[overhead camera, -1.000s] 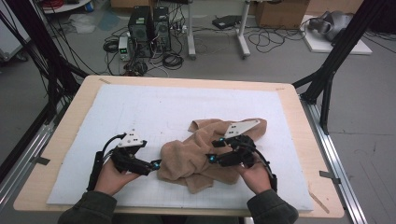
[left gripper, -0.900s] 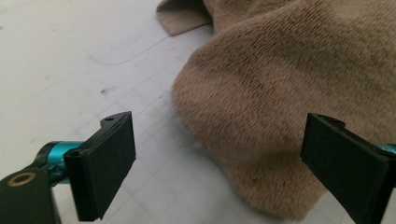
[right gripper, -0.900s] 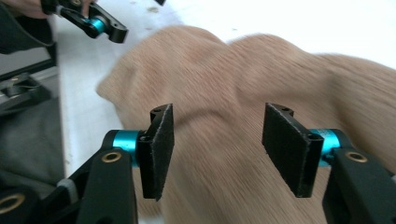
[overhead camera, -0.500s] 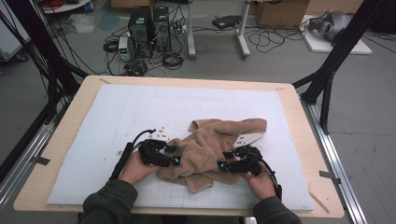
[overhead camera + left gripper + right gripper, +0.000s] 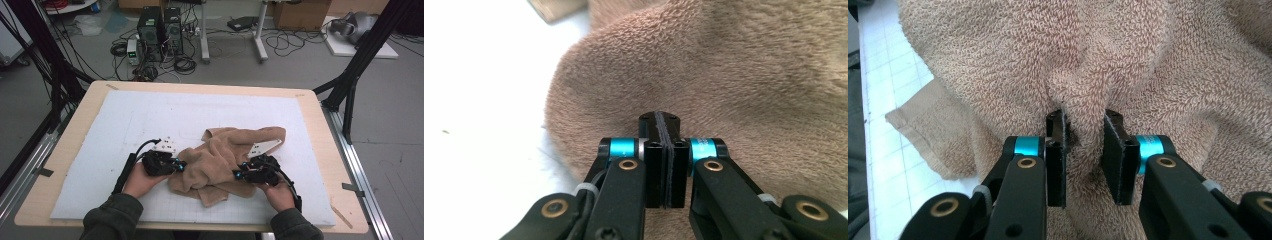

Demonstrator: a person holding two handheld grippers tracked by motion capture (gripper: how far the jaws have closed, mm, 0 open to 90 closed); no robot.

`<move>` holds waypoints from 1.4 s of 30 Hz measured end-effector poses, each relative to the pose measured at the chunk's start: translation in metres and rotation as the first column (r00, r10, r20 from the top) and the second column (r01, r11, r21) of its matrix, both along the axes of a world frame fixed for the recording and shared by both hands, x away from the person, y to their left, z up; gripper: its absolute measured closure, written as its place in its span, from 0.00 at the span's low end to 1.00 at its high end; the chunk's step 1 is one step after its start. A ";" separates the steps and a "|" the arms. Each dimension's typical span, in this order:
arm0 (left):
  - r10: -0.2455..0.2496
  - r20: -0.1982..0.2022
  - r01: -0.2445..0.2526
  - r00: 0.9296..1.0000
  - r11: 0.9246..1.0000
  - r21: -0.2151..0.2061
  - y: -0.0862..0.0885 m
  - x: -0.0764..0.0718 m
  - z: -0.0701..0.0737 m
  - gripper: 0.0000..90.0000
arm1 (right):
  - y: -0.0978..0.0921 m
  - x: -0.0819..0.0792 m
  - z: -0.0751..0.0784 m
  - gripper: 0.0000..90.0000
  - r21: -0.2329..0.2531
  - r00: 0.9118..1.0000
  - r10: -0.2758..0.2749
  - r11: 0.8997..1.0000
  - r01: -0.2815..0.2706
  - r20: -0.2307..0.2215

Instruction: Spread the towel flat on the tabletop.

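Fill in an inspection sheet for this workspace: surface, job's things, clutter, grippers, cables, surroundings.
Surface: wooden table under a white gridded mat.
Job's things: brown towel, crumpled at the mat's near middle.
Clutter: nothing seen.
Grippers: left gripper shut, jaws pressed together at the towel's edge, no cloth seen between them; right gripper pinching a towel fold.
Cables: one trails from each gripper; more tangled on the floor.
Surroundings: computer towers, boxes, black frame struts.

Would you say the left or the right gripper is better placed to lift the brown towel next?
Probably the right gripper: a fold of the towel sits between its jaws. The left gripper has its jaws pressed together, merely facing the cloth.
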State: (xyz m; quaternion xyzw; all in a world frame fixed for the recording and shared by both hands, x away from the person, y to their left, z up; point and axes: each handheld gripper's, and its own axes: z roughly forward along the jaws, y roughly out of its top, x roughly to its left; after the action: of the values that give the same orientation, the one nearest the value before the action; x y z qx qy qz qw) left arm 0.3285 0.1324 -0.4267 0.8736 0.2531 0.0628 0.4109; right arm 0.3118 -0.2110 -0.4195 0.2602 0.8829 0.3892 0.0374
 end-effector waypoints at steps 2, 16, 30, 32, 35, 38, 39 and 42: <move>0.028 0.021 -0.027 0.999 0.999 -0.026 0.001 0.001 0.003 0.66 | -0.001 -0.001 0.000 0.82 0.000 1.000 -0.002 1.000 0.002 -0.003; 0.008 -0.044 -0.008 0.999 1.000 0.007 -0.022 0.029 -0.015 0.60 | -0.010 -0.005 -0.004 0.82 -0.011 1.000 0.009 1.000 -0.009 -0.002; 0.092 0.066 -0.094 0.994 0.995 0.034 0.001 0.014 0.007 0.96 | -0.005 -0.001 0.003 0.84 0.008 1.000 -0.003 1.000 0.003 -0.005; 0.116 0.094 -0.118 0.989 0.993 0.014 0.014 0.007 0.017 0.96 | -0.002 -0.001 0.008 0.84 0.013 1.000 0.005 1.000 -0.005 0.005; 0.152 0.139 -0.152 0.979 0.988 -0.010 0.034 -0.011 0.031 0.96 | 0.004 -0.003 0.019 0.85 0.025 0.999 0.023 0.999 -0.024 0.030; 0.179 0.178 -0.178 0.968 0.984 -0.023 0.054 -0.029 0.044 0.96 | 0.011 -0.009 0.030 0.85 0.045 0.998 0.050 0.998 -0.053 0.046; 0.185 0.183 -0.183 0.966 0.983 -0.026 0.059 -0.033 0.046 0.96 | 0.011 -0.009 0.030 0.85 0.045 0.998 0.050 0.998 -0.053 0.046; 0.197 0.195 -0.194 0.961 0.980 -0.034 0.077 -0.055 0.054 0.96 | 0.023 -0.022 0.042 0.86 0.063 0.993 0.104 0.992 -0.108 0.058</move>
State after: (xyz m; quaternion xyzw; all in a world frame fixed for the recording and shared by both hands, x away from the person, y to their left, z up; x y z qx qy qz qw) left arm 0.2732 0.2098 -0.3723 0.8306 0.2967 0.1878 0.4321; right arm 0.2900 -0.1884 -0.3775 0.2033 0.8807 0.4266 0.0320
